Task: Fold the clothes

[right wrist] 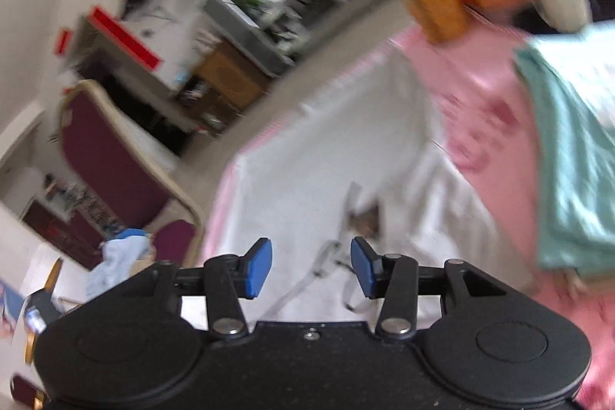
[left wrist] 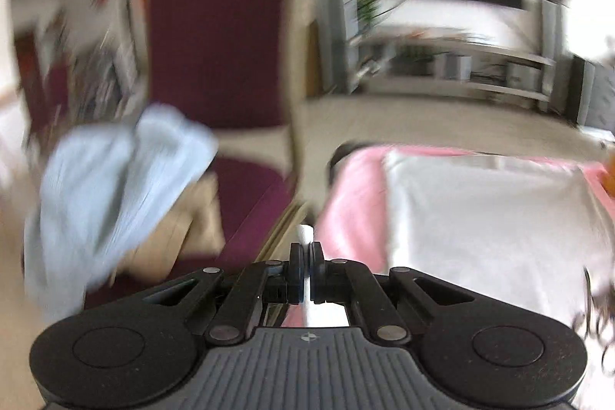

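The left gripper (left wrist: pixel 305 258) is pinched together on a thin white strip of cloth, apparently an edge of the white garment (left wrist: pixel 480 218), though blur makes that uncertain. The right gripper (right wrist: pixel 311 266) stands apart, holding nothing, just above the same white garment (right wrist: pixel 330 148), which lies spread on the pink-covered table (right wrist: pixel 484 95). It looks light, limp and thin: it should sag between 2 grips, so take it at corners or hems.
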Motion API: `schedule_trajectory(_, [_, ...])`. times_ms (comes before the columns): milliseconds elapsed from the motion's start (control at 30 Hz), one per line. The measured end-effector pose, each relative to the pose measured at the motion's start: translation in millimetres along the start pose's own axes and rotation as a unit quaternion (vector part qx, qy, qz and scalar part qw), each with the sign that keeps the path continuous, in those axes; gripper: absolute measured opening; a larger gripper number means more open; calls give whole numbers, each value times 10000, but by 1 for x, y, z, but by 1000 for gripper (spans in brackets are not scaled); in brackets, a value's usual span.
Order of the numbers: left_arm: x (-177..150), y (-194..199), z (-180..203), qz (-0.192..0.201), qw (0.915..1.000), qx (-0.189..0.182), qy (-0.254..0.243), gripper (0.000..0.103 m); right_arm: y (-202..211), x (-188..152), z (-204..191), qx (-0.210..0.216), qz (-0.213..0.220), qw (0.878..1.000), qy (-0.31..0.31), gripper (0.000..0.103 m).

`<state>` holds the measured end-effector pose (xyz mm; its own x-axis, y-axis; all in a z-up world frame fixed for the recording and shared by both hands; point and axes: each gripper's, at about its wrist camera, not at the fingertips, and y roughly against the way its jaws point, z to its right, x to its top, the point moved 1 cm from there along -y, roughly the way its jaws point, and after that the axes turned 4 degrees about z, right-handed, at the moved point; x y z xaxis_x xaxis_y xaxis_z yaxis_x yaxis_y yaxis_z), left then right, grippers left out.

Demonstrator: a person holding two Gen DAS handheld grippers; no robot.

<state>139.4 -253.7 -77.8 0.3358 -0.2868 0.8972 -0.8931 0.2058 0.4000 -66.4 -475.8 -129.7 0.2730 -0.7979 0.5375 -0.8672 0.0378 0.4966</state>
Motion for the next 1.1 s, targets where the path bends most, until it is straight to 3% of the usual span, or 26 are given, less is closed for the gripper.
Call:
schedule_trajectory(100, [-10,7,42,259,9952,-388,-862,1,-9,0,11,-146,-147,9995,-245,44])
schedule_trajectory(167, [-23,12,67,337,9859,-766,-1447,1,-13,1,13,-205,-174,9993,-252,44])
schedule_trajectory(233, [-43,21,92,348,9682,-1185,-2175,1,-17,0,15,-251,-218,9992,-235,44])
schedule_trajectory(300, [-64,21,106,117,9480,-1522,-2792,16,-19,-2,17,-308,-281,9989,-219,44])
schedule_trajectory(367, [-84,20,114,-83,9278,-1719,-3311,19,-21,-3,19,-381,-334,9985,-204,44])
schedule_trajectory(400, [-92,21,115,-138,9206,-1714,-3507,20,-22,-3,20,-399,-365,9983,-207,45])
schedule_trajectory(433, [-92,22,112,-185,9194,-1705,-3539,22,-22,-3,20,-408,-392,9982,-210,45])
schedule_trajectory(500, [-82,24,94,-322,9364,-1721,-3042,33,-22,-4,20,-399,-429,9981,-211,45])
schedule_trajectory(567, [-72,27,75,-465,9523,-1738,-2466,35,-22,-4,20,-425,-439,9980,-178,45])
schedule_trajectory(667, [-52,22,30,-825,9814,-1455,-947,36,-21,-4,21,-453,-424,9979,-169,45])
schedule_trajectory(700, [-51,17,22,-962,9837,-1387,-623,37,-20,-4,21,-475,-407,9979,-180,45])
schedule_trajectory(800, [-54,2,9,-1319,9833,-1250,36,31,-19,-4,24,-617,-303,9973,-239,44])
schedule_trajectory(867, [-55,-8,1,-1552,9800,-1154,476,24,-19,-4,27,-823,-257,9959,-265,26])
schedule_trajectory(900, [-56,-13,-3,-1668,9773,-1106,695,23,-20,-5,29,-922,-251,9950,-293,22])
schedule_trajectory(1000, [-58,-28,-16,-2007,9656,-955,1350,19,-27,-5,36,-1105,-310,9924,-438,18])
schedule_trajectory(1100, [-59,-30,-18,-2127,9641,-885,1322,18,-40,-5,38,-1464,-329,9884,-233,18])
